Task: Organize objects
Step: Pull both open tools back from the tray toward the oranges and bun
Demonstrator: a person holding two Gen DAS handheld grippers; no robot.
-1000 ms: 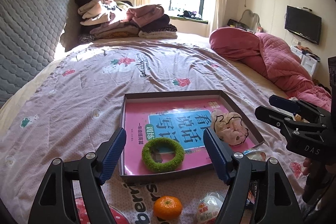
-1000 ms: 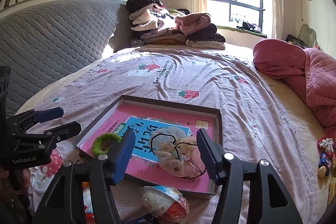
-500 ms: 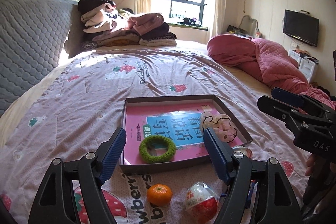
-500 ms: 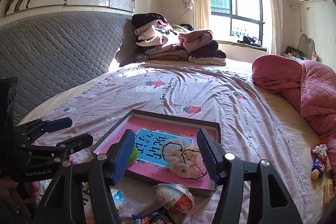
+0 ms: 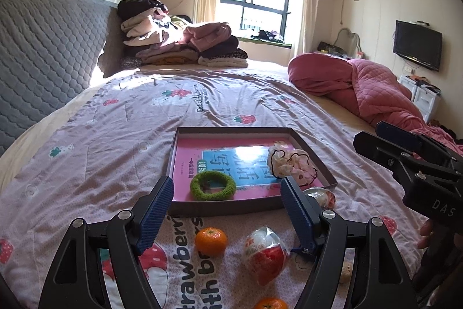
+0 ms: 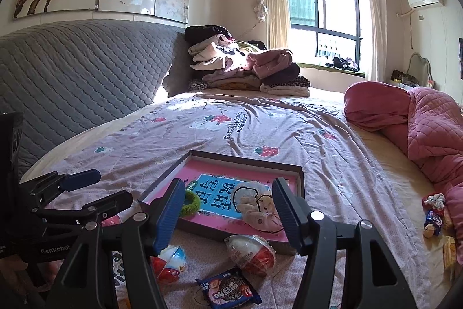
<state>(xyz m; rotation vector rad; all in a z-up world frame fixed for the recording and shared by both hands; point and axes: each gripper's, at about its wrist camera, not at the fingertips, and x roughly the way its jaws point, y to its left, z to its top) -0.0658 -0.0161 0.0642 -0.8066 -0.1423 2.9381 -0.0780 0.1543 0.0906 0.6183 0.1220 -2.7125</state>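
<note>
Left gripper (image 5: 227, 206) jaws wide apart, empty; right gripper (image 6: 228, 209) likewise.

Nearest on strawberry-print bedspread (image 5: 115, 141): round orange tangerine (image 5: 211, 241), foil-wrapped egg-shaped candy (image 5: 264, 254), blue cookie packet (image 6: 228, 290).

Beyond: shallow brown cardboard tray (image 5: 231, 130) holding pink book (image 5: 188, 152), green fuzzy hair ring (image 5: 213, 187), cream scrunchie (image 5: 290, 165).

Far: folded clothes pile (image 5: 179, 45).

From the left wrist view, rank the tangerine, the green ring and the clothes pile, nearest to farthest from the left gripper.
Left gripper, open:
1. Tangerine, on the bedspread just below the fingertips.
2. Green ring, in the tray's near edge.
3. Clothes pile, far end by the headboard.
</note>
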